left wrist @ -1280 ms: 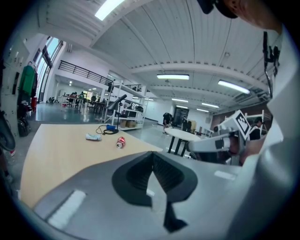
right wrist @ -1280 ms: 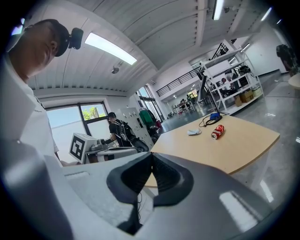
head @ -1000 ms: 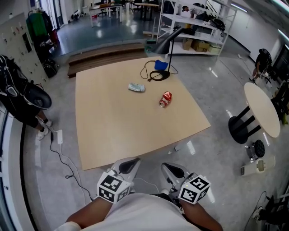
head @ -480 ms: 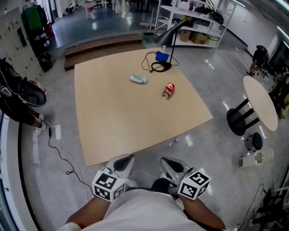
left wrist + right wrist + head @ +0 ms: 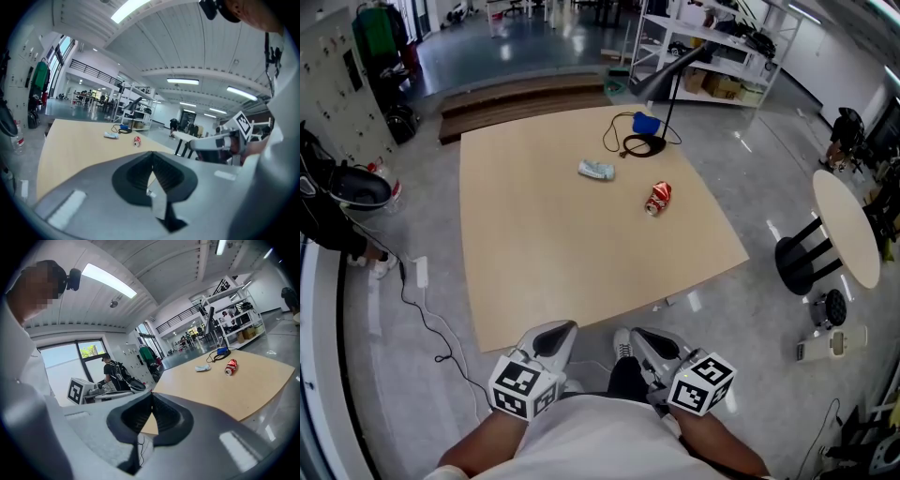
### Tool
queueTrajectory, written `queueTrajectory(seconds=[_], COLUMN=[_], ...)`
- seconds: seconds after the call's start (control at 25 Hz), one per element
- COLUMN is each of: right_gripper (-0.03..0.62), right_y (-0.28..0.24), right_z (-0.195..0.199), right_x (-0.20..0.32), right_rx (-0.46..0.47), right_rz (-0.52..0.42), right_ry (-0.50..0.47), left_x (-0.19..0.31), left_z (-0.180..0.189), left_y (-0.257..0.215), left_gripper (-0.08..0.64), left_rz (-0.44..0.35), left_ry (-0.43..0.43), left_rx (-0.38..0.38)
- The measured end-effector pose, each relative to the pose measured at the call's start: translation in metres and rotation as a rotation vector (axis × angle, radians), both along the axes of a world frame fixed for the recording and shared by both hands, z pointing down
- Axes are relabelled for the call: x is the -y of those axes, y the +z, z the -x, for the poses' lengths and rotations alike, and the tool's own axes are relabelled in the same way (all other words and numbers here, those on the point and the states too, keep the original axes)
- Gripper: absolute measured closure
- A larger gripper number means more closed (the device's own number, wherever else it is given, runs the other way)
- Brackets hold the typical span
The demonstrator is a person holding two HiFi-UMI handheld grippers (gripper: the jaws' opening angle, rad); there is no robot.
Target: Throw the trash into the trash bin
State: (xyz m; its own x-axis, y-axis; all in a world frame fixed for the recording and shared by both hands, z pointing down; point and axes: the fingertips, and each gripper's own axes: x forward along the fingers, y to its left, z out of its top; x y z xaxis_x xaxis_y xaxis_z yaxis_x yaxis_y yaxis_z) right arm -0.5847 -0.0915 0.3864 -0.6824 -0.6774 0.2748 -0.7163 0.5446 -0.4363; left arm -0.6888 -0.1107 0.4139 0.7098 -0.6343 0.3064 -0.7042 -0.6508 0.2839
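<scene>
L gripper (image 5: pixel 555 330) & R gripper (image 5: pixel 645 338): grey shells, black ribbed fingers (image 5: pixel 133 178), b/w marker cubes (image 5: pixel 523 389); white tee (image 5: pixel 600 437).

1. A pale wooden table (image 5: pixel 544 262) stands on a glossy grey floor (image 5: pixel 422 375).
2. A red can (image 5: pixel 657 199) lies on its side.
3. A crumpled pale wrapper (image 5: pixel 596 170) lies near it.
4. A black lamp base (image 5: pixel 639 145) and a blue object (image 5: pixel 646 123) sit by the far edge.

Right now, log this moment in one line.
left gripper: shut | right gripper: shut | red can, crumpled plastic: on table, untouched
</scene>
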Motion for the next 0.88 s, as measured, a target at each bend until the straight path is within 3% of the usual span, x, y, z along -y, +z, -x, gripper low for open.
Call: queueTrajectory(seconds=[0.36, 0.68, 0.88], right_gripper=[0.591, 0.591, 0.591], right_y=[-0.003, 0.009, 0.02], right_z=[0.002, -0.016, -0.025], right_x=[0.061, 0.131, 0.168], right_rx=[-0.002, -0.047, -0.022], right_rz=[-0.012, -0.016, 0.012], right_ry=[-0.097, -0.151, -0.197], left_x=[0.044, 0.104, 0.134], left_z=[0.001, -0.017, -0.031], left_y=[0.003, 0.01, 0.022], left_gripper=[0.554, 0.554, 0.554], left_rz=[0.015, 0.015, 0.04], left_ry=[-0.076, -0.14, -0.185], left_rx=[0.03, 0.059, 0.097])
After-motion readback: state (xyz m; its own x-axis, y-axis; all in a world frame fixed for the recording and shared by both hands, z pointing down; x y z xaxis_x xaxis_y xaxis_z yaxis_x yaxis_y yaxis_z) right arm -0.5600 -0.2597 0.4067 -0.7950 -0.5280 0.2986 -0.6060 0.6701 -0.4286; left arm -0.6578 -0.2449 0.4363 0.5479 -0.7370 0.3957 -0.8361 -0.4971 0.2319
